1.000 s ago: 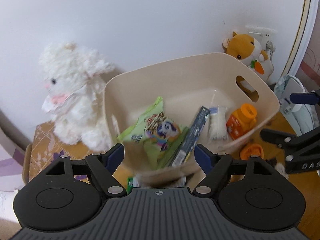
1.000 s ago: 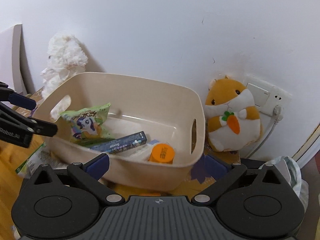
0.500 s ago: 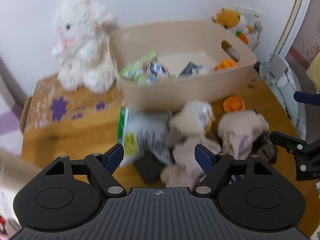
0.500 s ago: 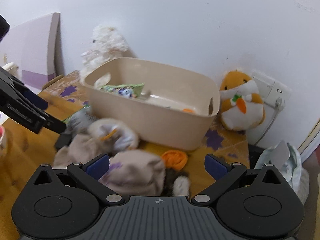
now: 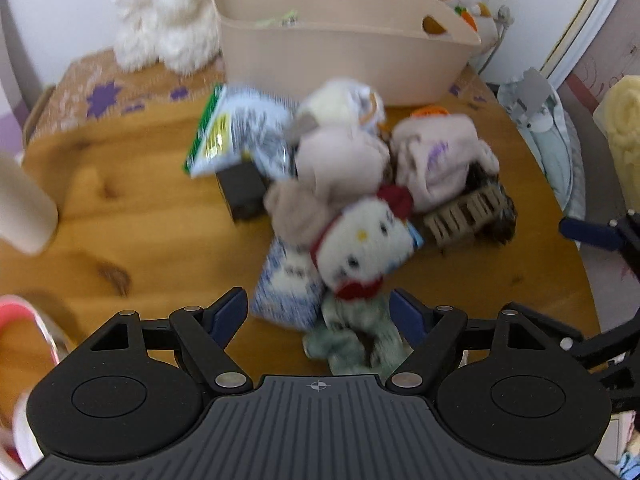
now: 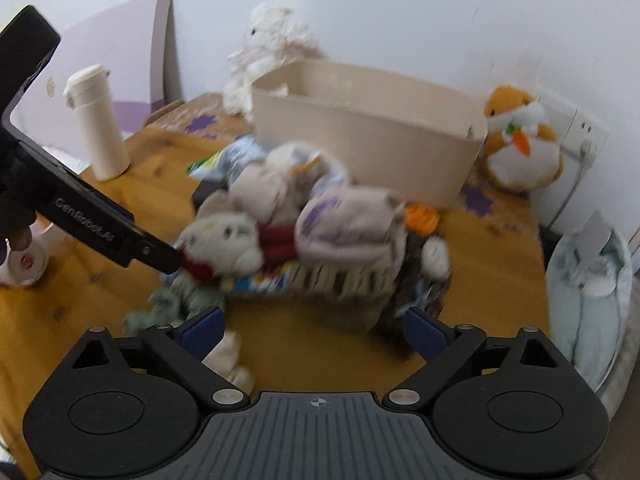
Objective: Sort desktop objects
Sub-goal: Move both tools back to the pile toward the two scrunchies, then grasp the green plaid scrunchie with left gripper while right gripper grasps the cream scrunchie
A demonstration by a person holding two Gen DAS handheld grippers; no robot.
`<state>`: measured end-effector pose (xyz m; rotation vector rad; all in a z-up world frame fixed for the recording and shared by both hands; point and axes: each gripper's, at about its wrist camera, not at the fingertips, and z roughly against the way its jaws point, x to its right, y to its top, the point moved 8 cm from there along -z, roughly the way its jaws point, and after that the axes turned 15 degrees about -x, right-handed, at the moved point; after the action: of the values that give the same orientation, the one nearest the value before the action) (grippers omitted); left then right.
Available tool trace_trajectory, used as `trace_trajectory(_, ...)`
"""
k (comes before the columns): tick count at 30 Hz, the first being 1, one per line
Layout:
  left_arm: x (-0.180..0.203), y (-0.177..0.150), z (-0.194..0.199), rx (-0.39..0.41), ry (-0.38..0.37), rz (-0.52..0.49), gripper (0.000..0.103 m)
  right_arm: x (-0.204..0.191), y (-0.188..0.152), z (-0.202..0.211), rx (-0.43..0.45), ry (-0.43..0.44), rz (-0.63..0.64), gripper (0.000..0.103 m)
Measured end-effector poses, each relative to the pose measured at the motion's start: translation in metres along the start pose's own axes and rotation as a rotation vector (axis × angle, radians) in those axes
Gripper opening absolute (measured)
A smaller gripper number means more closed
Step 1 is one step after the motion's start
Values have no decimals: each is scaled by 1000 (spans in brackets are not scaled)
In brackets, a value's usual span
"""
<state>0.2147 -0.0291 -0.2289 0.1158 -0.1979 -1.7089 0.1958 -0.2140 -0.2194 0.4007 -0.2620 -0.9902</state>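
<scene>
A pile of soft items lies mid-table: a white cat plush with red bows, pinkish bundles, a grey-green sock, a blue-white packet, a snack bag and a dark box. The beige bin stands behind. My left gripper is open just before the cat plush and sock. My right gripper is open and empty, short of the pile.
A white plush rabbit sits left of the bin, a hamster plush right of it by a wall socket. A cream bottle stands at the left. An orange lid lies by the bin. The table edge curves at right.
Both grippers have pulled back and tilted down from the bin to the pile on the table. Both stay open and empty.
</scene>
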Motion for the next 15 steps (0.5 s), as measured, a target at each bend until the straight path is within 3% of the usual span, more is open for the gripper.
trace_trajectory(7,8,-24,-15,-63,-33,50,79,-25,-28,-5,-46,28,49,98)
trace_trajectory(15,12,-30,-29,-100,-29,49,79,-40,-35,-22,-83,22,80,98)
